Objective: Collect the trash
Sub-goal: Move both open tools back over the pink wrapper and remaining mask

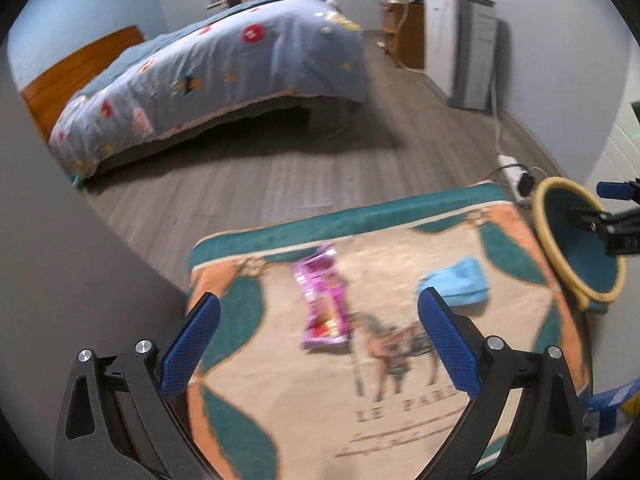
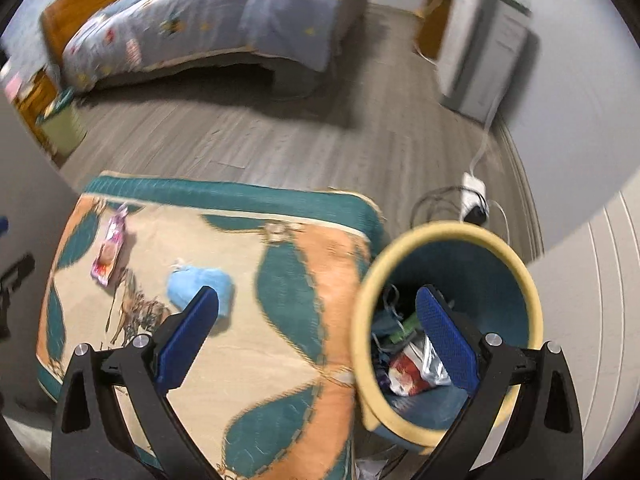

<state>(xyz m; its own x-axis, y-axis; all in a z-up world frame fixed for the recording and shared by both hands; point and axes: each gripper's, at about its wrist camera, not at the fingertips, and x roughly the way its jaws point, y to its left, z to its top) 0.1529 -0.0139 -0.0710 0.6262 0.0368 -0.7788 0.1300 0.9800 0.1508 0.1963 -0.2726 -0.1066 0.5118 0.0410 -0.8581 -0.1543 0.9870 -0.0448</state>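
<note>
A pink snack wrapper (image 1: 322,300) (image 2: 109,246) and a crumpled light blue piece of trash (image 1: 460,280) (image 2: 200,280) lie on a patterned rug (image 1: 280,400) (image 2: 260,360). My left gripper (image 1: 318,316) hangs open above the rug, with the wrapper between its fingers' lines and further ahead. A teal bin with a yellow rim (image 1: 576,244) (image 2: 516,264) stands at the rug's right edge, with several wrappers (image 2: 412,364) inside. My right gripper (image 2: 318,312) is open, nothing between its jaws, one finger over the bin's mouth. It also shows in the left wrist view (image 1: 616,208).
A bed with a blue patterned quilt (image 1: 224,76) (image 2: 224,20) stands across the grey wood floor (image 1: 280,176). A white cabinet (image 1: 460,44) is against the far wall. A power strip with cables (image 1: 516,176) (image 2: 474,196) lies beyond the bin. Walls close in on both sides.
</note>
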